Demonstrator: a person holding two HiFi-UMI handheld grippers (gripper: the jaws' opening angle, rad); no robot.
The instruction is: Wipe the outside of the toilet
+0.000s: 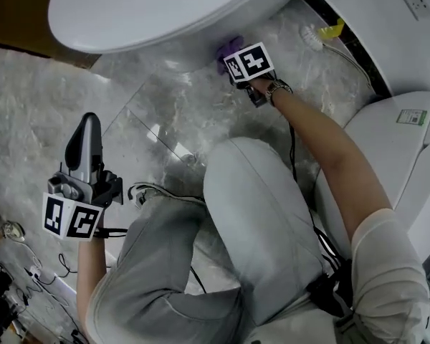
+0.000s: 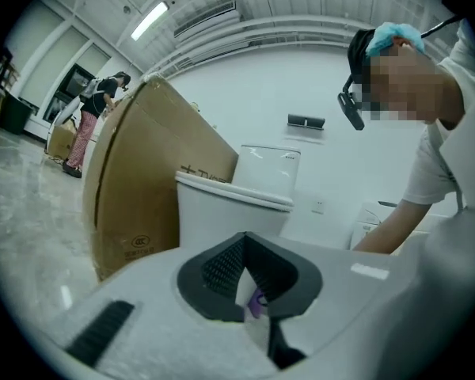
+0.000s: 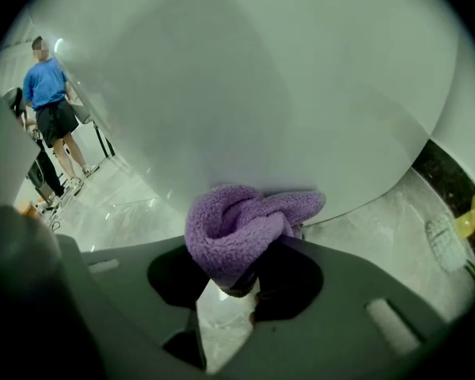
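Against the white ceramic toilet bowl (image 1: pixel 129 13), we pinch a fluffy purple cloth (image 3: pixel 245 228) in the right gripper (image 3: pixel 236 279), and friction could drag it loose; the left gripper (image 2: pixel 249 287) is closed, empty.

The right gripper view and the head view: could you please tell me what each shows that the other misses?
Only the right gripper view shows the right gripper with jaws clamped on the fluffy purple cloth, plus a bystander in a blue shirt. Only the head view shows the left gripper and another white toilet lid with a green label. Both show the cloth against the white toilet bowl, the white brush with a yellow handle and the grey marble floor.
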